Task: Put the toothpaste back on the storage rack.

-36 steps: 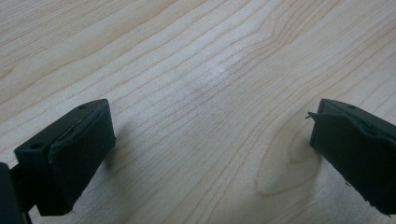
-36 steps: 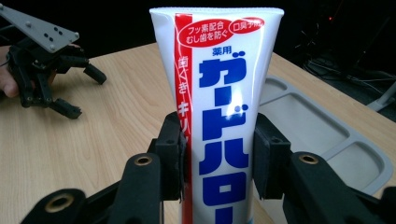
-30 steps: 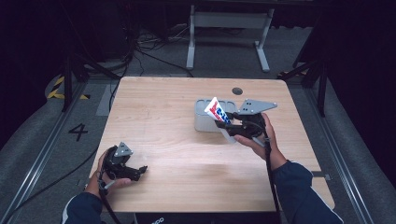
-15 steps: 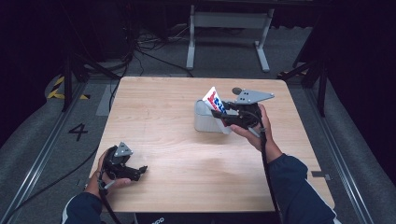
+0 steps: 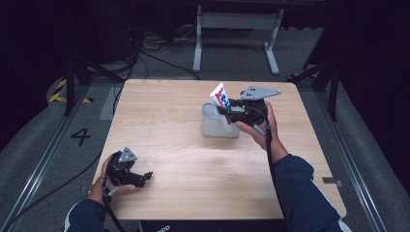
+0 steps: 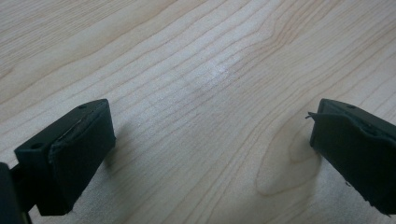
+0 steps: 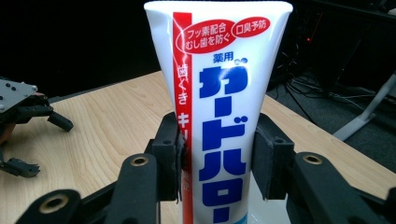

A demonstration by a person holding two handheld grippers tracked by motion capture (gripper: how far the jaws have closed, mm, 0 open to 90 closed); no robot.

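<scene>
The right claw [image 5: 231, 110] is clamped on a white toothpaste tube [image 5: 220, 98], its pads pressing the tube's two sides in the right gripper view [image 7: 219, 116]. In the high view the tube tilts up and to the left, held just above a grey holder [image 5: 212, 126] that stands on the wooden counter [image 5: 169, 121] right of centre. The left claw [image 5: 140, 178] rests low at the counter's near left corner, well apart from the holder. Its jaws stand wide apart over bare wood, nothing between them.
</scene>
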